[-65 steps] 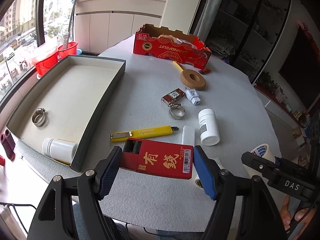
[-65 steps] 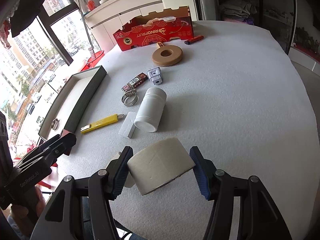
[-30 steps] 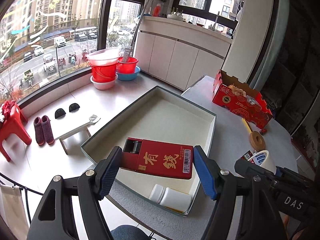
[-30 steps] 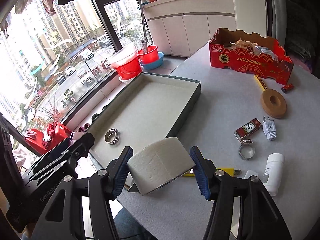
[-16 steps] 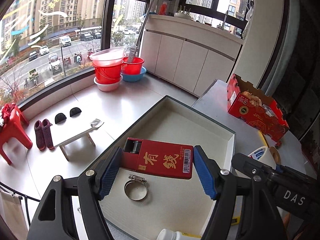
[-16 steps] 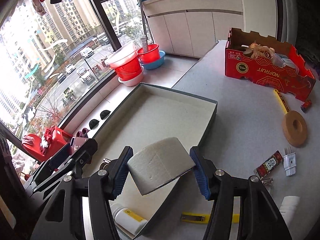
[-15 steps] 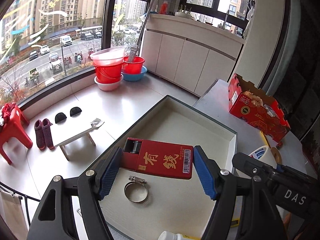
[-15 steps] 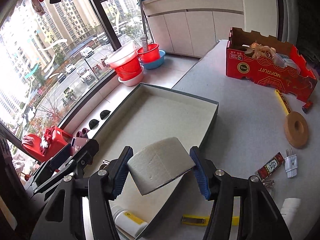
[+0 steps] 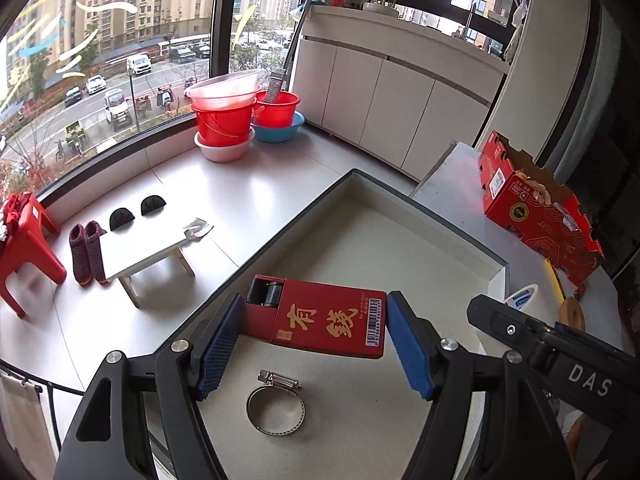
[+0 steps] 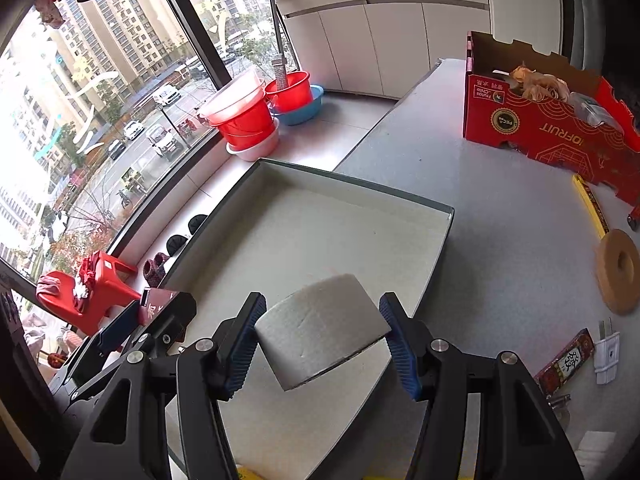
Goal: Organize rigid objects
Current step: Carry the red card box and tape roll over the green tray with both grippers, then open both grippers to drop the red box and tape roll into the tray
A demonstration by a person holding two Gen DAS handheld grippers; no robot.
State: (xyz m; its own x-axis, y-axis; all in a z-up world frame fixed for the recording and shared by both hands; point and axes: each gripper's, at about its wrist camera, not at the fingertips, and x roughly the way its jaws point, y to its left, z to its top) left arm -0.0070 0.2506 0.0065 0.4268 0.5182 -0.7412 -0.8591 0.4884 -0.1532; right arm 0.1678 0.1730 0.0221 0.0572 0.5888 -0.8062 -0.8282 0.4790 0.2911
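**2 loads over the tray, both still to be set down**

My left gripper (image 9: 312,344) is clamped on the flat red cardboard box with gold characters (image 9: 320,326), its blue pads squeezing the 2 short ends. The box hangs over the near part of the shallow grey rectangular tray (image 9: 496,270), and the steel hose clamp ring (image 9: 275,408) lies on the tray floor at 6 o'clock from it. If I let go from here, I judge the box could land on that ring and rest crooked.

My right gripper (image 10: 320,344) is clamped on the white roll of tape (image 10: 322,326), held tilted over the tray's near right wall (image 10: 438,256). A release here could drop it on the rim, and being round it may roll out onto the grey table (image 10: 500,240).

The 2 grippers sit close: in the right view the left one shows at 9 o'clock, so lowering both at once risks a knock.
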